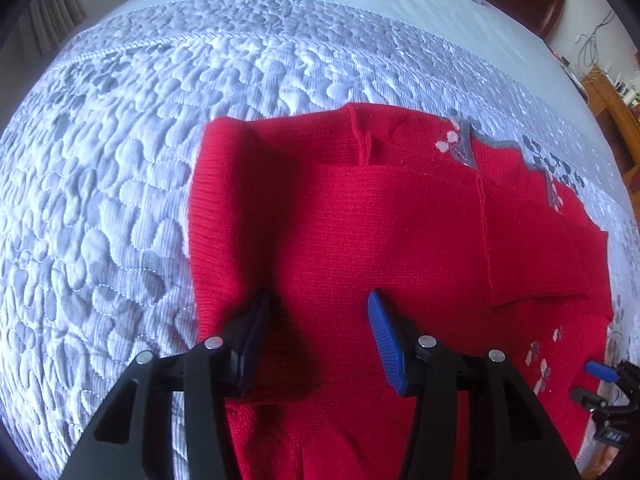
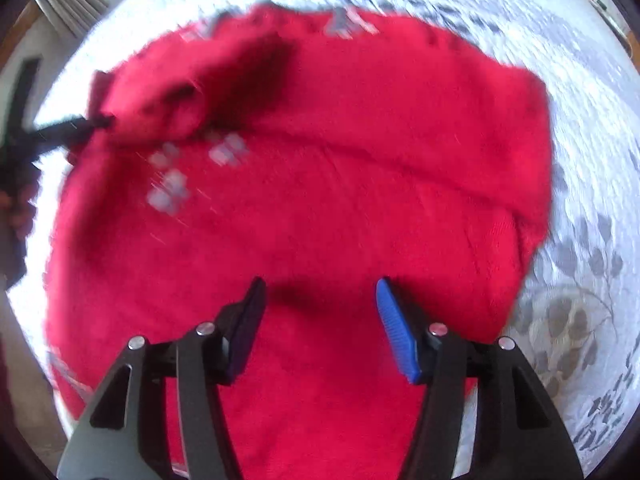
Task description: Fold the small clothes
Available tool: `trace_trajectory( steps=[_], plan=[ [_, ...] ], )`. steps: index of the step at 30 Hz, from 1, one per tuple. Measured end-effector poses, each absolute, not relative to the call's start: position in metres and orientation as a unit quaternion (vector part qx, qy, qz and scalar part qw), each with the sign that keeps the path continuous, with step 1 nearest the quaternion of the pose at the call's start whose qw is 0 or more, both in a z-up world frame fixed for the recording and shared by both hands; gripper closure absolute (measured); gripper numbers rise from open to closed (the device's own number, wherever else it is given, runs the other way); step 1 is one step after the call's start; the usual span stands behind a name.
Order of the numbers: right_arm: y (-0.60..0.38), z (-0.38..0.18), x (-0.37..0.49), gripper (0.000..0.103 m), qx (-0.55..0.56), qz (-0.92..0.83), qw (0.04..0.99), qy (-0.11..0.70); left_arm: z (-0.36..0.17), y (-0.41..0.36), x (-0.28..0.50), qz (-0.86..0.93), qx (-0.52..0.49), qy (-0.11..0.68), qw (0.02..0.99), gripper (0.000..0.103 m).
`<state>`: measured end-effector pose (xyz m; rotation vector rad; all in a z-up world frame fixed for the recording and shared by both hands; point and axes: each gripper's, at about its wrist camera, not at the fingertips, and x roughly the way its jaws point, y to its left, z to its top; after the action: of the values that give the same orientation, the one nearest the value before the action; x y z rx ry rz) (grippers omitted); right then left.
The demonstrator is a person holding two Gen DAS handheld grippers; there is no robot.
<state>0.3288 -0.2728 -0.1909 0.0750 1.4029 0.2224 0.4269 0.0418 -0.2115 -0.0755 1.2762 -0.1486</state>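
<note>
Two grippers hang over one red sweater that lies spread on a bed covered with a pale quilt.

The left gripper has its jaws spread wide, with nothing between them but the knit below. The sweater fills the space between the jaws and runs ahead of them and off to their right. A sleeve is folded across the body, ahead and to the right of the jaws, its cuff end lying on the red knit. Further ahead, a grey collar edge with small pale flower marks sits near the far edge of the garment. To the left of the jaws the quilt lies bare, and the sweater's ribbed side edge runs just beside the left jaw. Low at the right of this view, the blue tip of the other gripper shows over the sweater's edge.

The right gripper also has its jaws spread apart, holding nothing. This view is blurred. The sweater lies under and ahead of the jaws, with pale flower marks ahead and to their left. The quilt's grey leaf pattern shows to the right of the jaws.
</note>
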Motion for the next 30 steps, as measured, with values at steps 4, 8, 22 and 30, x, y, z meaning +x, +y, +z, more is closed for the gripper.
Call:
trace_trajectory(
  steps=[4,8,22,30],
  plan=[
    [-0.234,-0.161,0.361,0.046,0.041,0.138,0.77,0.621,-0.212,0.045,0.429,-0.074,-0.041,0.596,0.798,0.052],
    [-0.19,-0.141,0.405,0.047,0.069,0.192,0.766,0.61,-0.212,0.044,0.429,-0.07,-0.04,0.601,0.795,0.052],
    [-0.132,-0.202,0.48,0.044,0.053,0.151,0.722,0.673,-0.215,0.051,0.433,-0.072,-0.06,0.599,0.795,0.051],
    [-0.12,-0.2,0.475,0.09,-0.006,0.133,0.741,0.658,-0.215,0.054,0.432,-0.07,-0.064,0.6,0.795,0.05]
  ],
)
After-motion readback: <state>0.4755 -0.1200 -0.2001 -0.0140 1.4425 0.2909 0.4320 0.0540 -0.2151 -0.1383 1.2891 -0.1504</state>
